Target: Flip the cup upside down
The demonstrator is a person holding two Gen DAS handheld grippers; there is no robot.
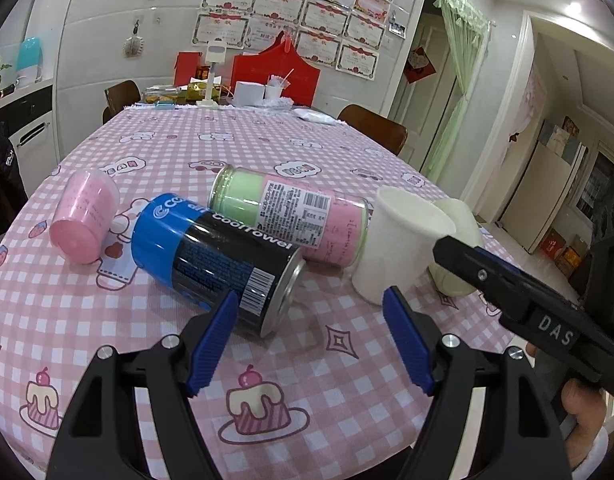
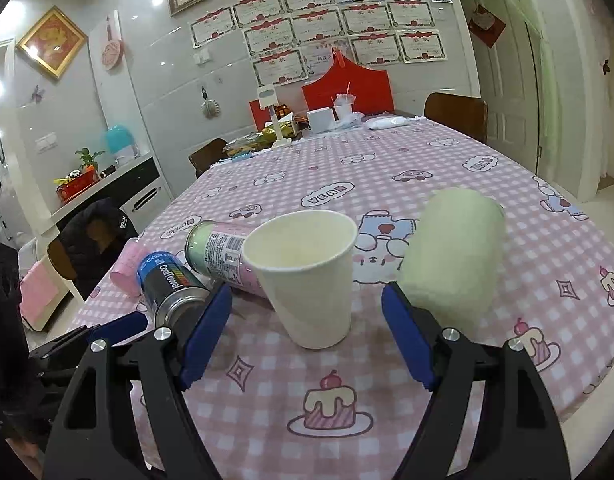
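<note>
A white paper cup (image 2: pixel 307 276) stands upright, mouth up, on the pink checked tablecloth; it also shows in the left wrist view (image 1: pixel 399 248). My right gripper (image 2: pixel 307 332) is open, its blue pads on either side of the cup's base, just short of it. My left gripper (image 1: pixel 311 340) is open and empty, near the blue and black can (image 1: pixel 215 260). The right gripper's black body (image 1: pixel 519 296) shows at the right of the left wrist view, next to the cup.
A pale green cup (image 2: pixel 455 256) stands mouth down right of the white cup. A green and pink can (image 1: pixel 291 212) and the blue can lie on their sides. A pink cup (image 1: pixel 83 216) lies at the left. Boxes and clutter (image 2: pixel 319 120) stand at the table's far end.
</note>
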